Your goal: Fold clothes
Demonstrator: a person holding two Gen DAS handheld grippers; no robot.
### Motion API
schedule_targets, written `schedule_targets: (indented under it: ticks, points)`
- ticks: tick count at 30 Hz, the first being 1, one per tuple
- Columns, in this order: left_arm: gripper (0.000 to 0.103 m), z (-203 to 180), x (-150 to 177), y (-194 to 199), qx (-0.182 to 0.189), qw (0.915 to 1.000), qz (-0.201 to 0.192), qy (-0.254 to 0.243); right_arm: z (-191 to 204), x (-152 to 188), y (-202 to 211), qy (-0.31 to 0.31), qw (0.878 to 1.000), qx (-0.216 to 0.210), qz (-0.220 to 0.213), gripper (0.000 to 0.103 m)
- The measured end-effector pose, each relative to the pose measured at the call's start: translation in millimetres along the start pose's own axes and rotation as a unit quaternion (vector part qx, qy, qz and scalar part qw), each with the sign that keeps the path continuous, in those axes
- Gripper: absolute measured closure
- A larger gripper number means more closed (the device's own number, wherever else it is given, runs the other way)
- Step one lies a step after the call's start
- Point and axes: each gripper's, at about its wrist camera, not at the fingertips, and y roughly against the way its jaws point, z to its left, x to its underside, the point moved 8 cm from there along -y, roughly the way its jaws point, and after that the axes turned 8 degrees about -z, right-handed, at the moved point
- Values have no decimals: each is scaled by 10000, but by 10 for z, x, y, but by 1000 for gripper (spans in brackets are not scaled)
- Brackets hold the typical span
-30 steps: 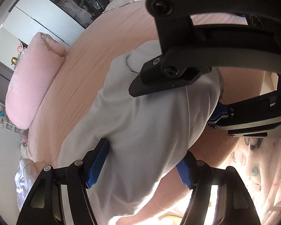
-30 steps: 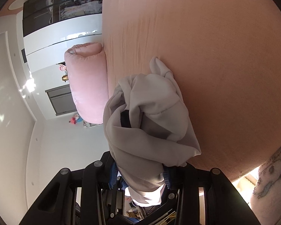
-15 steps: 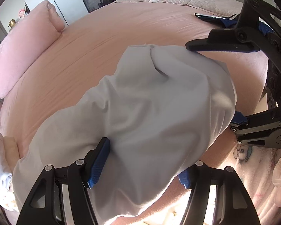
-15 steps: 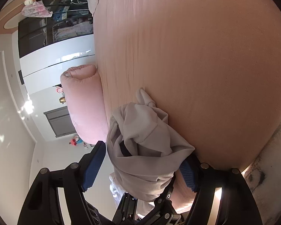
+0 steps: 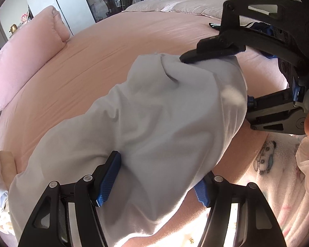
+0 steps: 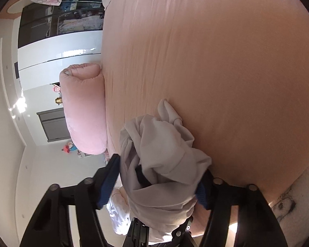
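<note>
One garment [image 5: 154, 123] is present: a pale grey, soft knit, rumpled and bunched, with rounded folds and a small peak at its far edge. It lies near the front edge of a peach-pink bed [image 5: 113, 57] whose sheet shows fine parallel creases.

The left gripper [image 5: 157, 181] has black rigid fingers with ribbed blue pads [image 5: 108, 182]. Its jaws stand apart, with the garment draped between them; whether the pads press on the cloth cannot be told.

The right gripper [image 6: 158, 182] is closing. Bunched garment [image 6: 160, 164] fills the gap, and the pads [image 6: 108, 182] touch the cloth on both sides.

One plush pink bolster [image 5: 24, 61] lies along the bed's left edge.
</note>
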Motion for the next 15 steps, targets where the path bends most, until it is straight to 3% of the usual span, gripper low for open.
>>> schedule_targets:
  ticks: [2,6,12,15]
  points:
    - [40,32,-32,43,90,9999,61,72,-3,7,-35,327,9991,264,85,65]
    - [40,15,-75,142,76,9998,159,16,-168,4,-71,61,9995,122,300,69]
    - [40,-357,-268,261,-301,9920,-235,-1200,-284,12,-52,-338,9983,-155,449,72]
    - [39,-379,-311,92,-471,9873,-116,-1510,-317,13,-38,-522,9970,-283,489,72]
